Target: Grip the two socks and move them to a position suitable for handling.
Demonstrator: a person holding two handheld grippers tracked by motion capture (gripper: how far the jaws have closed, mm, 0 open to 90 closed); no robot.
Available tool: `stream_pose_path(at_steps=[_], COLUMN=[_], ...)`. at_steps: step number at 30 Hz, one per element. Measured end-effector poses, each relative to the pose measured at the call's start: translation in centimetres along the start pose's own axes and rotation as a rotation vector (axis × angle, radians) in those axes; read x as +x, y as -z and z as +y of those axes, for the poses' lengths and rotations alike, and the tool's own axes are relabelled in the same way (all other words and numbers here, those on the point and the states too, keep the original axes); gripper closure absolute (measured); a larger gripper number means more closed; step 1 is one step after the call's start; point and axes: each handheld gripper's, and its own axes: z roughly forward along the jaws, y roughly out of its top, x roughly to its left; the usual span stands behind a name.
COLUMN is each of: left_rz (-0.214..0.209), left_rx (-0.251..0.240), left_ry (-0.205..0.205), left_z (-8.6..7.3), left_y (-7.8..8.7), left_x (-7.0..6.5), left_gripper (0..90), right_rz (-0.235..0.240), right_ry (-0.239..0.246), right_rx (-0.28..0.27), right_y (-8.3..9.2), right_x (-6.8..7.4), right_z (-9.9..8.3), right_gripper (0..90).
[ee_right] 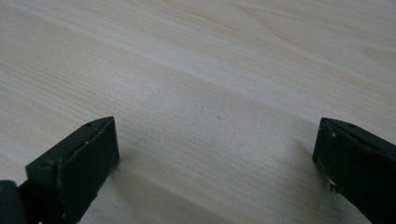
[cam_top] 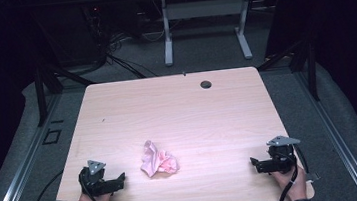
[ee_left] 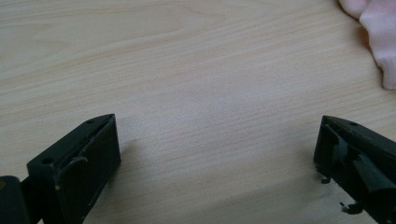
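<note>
A crumpled pink cloth (cam_top: 157, 159) lies on the light wooden table (cam_top: 177, 110), near its front edge and a little left of centre. My left gripper (cam_top: 120, 181) rests on the table to the left of the cloth, a short way from it, jaws wide open over bare wood. In the left gripper view (ee_left: 217, 144) a corner of the pink cloth (ee_left: 376, 28) shows at the top right. My right gripper (cam_top: 254, 164) rests near the front right corner, pointing left, also open with nothing between its jaws (ee_right: 215, 144).
A round cable hole (cam_top: 206, 84) sits near the table's far edge. Beyond the table stands a white desk frame (cam_top: 204, 27) on grey floor, with dark cables at the back left. A hand holds each gripper at the table's front edge.
</note>
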Motion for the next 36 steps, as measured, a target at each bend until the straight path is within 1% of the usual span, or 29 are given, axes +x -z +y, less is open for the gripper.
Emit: stream_pose_path(at_steps=[36], left_rz=[0.005], left_rx=[-0.003], left_ry=[0.002], left_z=[0.02], left_y=[-0.03], left_x=[-0.01], left_gripper=[0.4], right_rz=[-0.005], right_ry=[-0.006], right_rx=[-0.004], right_y=[-0.03], right_x=[0.01], right_z=[-0.01], right_gripper=[0.0])
